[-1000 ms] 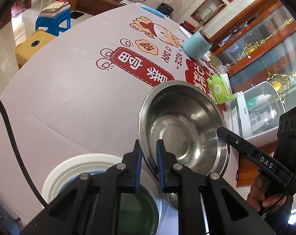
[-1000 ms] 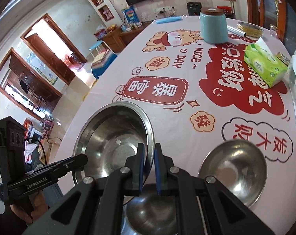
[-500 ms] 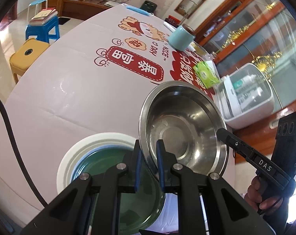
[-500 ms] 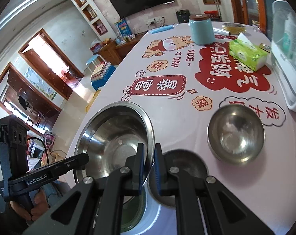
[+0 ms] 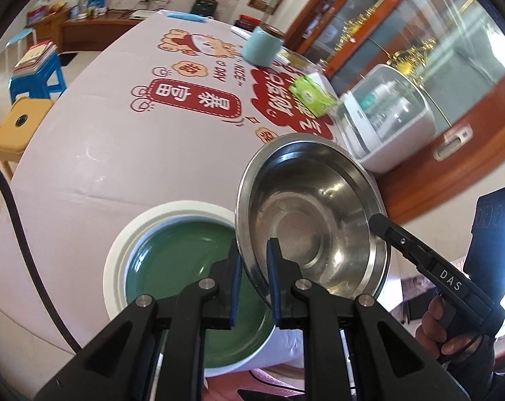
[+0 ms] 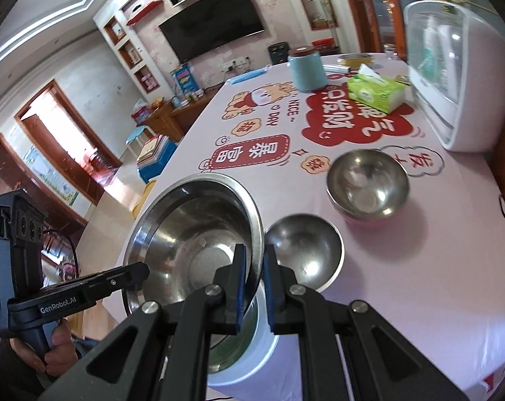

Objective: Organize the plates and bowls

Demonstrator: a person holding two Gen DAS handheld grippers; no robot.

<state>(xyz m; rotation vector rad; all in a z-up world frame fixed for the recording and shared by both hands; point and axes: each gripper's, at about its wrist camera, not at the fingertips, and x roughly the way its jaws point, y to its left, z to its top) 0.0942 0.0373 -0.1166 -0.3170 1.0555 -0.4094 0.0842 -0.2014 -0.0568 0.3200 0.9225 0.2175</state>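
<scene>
The large steel basin (image 5: pixel 314 220) is held in the air, tilted, above the near edge of the table (image 5: pixel 119 153). It is gripped from two sides. The left gripper (image 5: pixel 254 260) is clamped on the basin's near-left rim, w/ one blue pad (image 5: pixel 236 287) outside the wall and the other inside. The right gripper (image 6: pixel 252 267) is closed on the opposite rim in the same way, jaws nearly together w/ only the thin steel wall between them.

Below and partly under the basin, a green plate (image 5: pixel 185 284) is seen resting in a white plate (image 5: pixel 125 240) at the table's near edge. In the right wrist view, approx. the same stack (image 6: pixel 252 344) is partly hidden behind the fingers.

To the right of the basin in the right wrist view, a small steel bowl (image 6: pixel 304 250) is set on the cloth, just beside the white plate. A second steel bowl (image 6: pixel 367 183) is farther out, apart from the first; something pinkish is seen under it, but what it is cannot be told.

Farther back on the printed tablecloth are a teal canister (image 6: pixel 306 70), a green tissue pack (image 6: pixel 376 92) and a white cabinet w/ a clear lid (image 6: pixel 453 77) at the right edge. Each gripper's handle is seen in the other's view, held by a hand (image 5: pixel 449 327).
</scene>
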